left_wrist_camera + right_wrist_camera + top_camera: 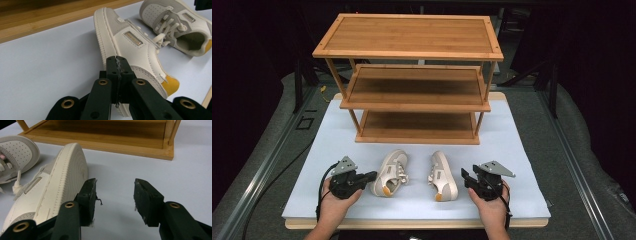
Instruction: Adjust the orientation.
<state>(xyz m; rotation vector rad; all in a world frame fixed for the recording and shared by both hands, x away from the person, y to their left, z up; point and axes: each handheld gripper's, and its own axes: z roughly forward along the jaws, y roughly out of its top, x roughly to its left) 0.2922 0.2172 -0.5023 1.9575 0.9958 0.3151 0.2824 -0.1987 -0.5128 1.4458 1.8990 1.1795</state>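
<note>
Two cream low-top sneakers (415,174) are laid between the tools on the white worktop (512,145); left tool (371,176) is clenched empty, right tool (465,176) released

No legible text, number or sign appears in any view. The only label-like item is a small rectangular metallic tab (133,39) on the side panel of the left shoe (130,55), just ahead of the left gripper (117,65); its marking is too blurred to read. A matching tab (189,17) sits on the right shoe (180,27), farther from those closed jaws, and is equally unreadable. The wooden shelf (412,80) carries no visible marking.
</note>
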